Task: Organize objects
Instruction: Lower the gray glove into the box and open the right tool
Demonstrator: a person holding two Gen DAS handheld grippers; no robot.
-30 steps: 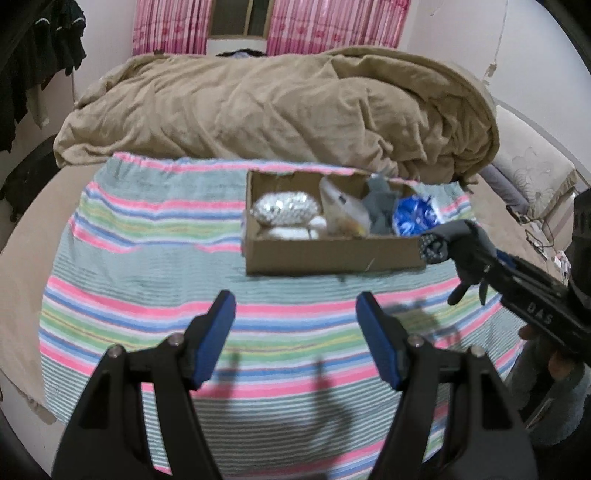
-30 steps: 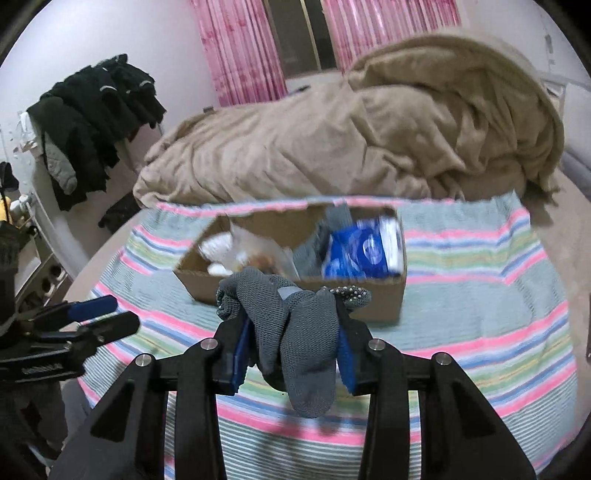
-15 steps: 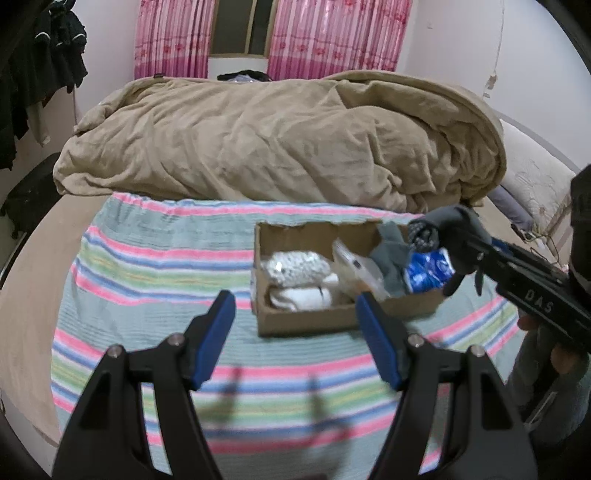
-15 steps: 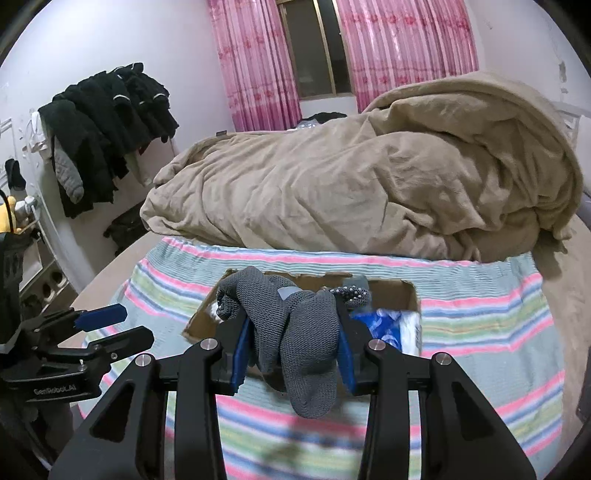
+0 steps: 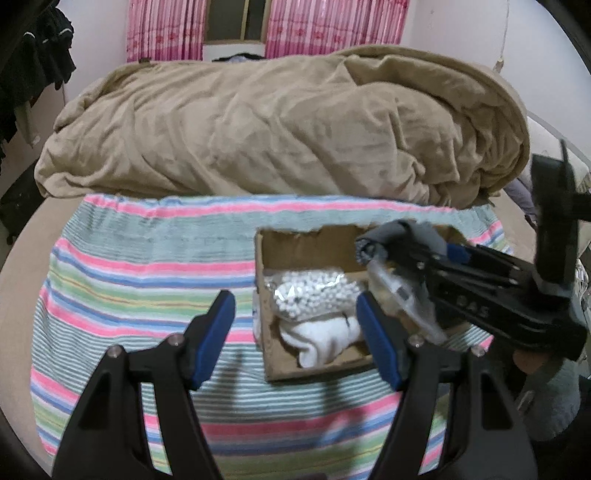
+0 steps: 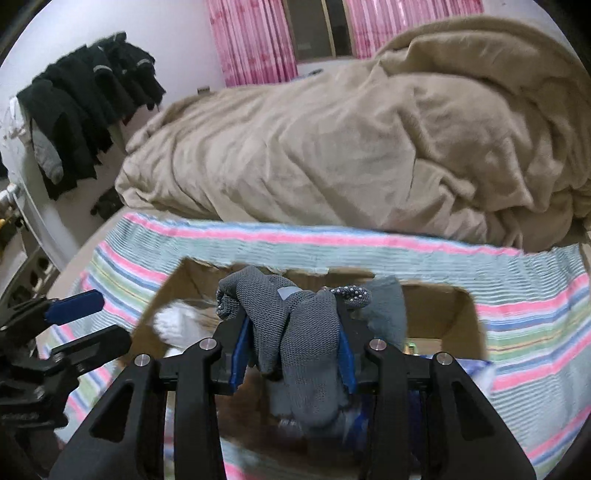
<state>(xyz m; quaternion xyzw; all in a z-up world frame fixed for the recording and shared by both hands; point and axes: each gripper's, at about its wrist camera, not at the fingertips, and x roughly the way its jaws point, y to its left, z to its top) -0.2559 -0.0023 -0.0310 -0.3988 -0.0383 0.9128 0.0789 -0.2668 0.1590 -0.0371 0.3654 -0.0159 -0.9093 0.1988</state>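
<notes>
My right gripper (image 6: 291, 354) is shut on a grey knit glove (image 6: 295, 332) and holds it over the open cardboard box (image 6: 469, 317). In the left wrist view the right gripper (image 5: 402, 251) reaches over the box (image 5: 269, 354) from the right with the glove (image 5: 384, 240) at its tip. Inside the box lie a bag of white beads (image 5: 310, 295), a white sock (image 5: 321, 339) and a clear packet (image 5: 399, 295). My left gripper (image 5: 295, 332) is open and empty, just in front of the box's left half.
The box sits on a striped cloth (image 5: 147, 266) spread on the bed. A bunched tan duvet (image 5: 280, 122) fills the far half of the bed. Dark clothes (image 6: 88, 103) hang on the left wall. Pink curtains (image 5: 166, 29) flank a window.
Both grippers have moved closer to the box. The right gripper, still holding the glove, has come over the box's opening. The left gripper stays open.
</notes>
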